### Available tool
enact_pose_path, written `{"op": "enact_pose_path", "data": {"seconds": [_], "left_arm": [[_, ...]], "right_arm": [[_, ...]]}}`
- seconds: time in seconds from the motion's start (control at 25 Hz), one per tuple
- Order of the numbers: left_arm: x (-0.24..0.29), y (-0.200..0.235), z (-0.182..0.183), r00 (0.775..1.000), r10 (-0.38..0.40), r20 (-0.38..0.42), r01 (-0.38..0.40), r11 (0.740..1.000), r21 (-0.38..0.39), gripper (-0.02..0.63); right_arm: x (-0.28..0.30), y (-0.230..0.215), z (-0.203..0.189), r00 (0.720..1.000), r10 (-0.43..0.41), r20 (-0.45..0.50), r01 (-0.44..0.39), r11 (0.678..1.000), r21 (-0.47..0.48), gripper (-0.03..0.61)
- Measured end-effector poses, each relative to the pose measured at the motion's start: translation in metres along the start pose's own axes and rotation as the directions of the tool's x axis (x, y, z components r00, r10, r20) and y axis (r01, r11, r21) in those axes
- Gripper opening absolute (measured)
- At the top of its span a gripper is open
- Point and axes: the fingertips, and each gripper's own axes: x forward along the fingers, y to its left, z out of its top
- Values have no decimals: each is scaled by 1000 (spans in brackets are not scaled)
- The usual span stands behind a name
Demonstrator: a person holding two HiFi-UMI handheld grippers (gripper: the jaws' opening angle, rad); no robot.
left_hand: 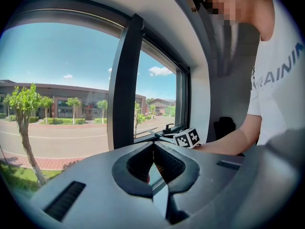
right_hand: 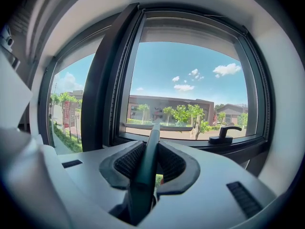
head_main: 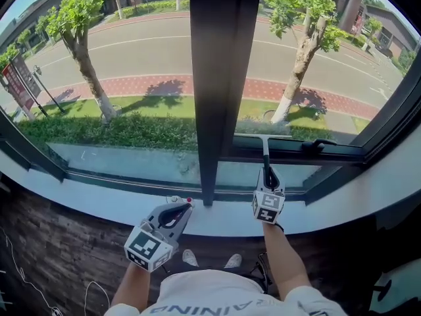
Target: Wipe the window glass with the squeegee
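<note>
A dark upright mullion (head_main: 217, 78) splits the window glass (head_main: 131, 78) into two panes; below runs a pale sill (head_main: 85, 199). The right tongs (head_main: 269, 178) sit just right of the mullion's foot, marker cube toward the camera; from them the squeegee (head_main: 265, 150) rises straight up, its crossbar lying level against the bottom of the right pane, near a black window handle (head_main: 319, 145). The left tongs (head_main: 179, 209) hang low at the sill's edge, left of the mullion, apart from the glass; both forearms reach up from a white shirt (head_main: 217, 298). Outside lie a hedge (head_main: 112, 131), grass, two trees (head_main: 82, 41), a brick path and a road.
</note>
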Motion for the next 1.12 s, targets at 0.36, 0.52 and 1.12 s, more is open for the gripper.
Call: {"op": "enact_pose_path", "data": {"seconds": [0.36,0.52,1.12], "left_arm": [[3,-1,-2,1000,8,16,-8,1000,-13,17],[7,-6,6,998,33,57,-31,999,-35,17],[43,-70,19,986,138,89,-131,988,-82,17]], "right_arm": [[-22,-11,13,1000,9,27,-8,999,-42,100],[-74,-33,42,996,26,85,-24,999,-32,100],[-176,-104,93,960,188,208,-205,977,63,100]]}}
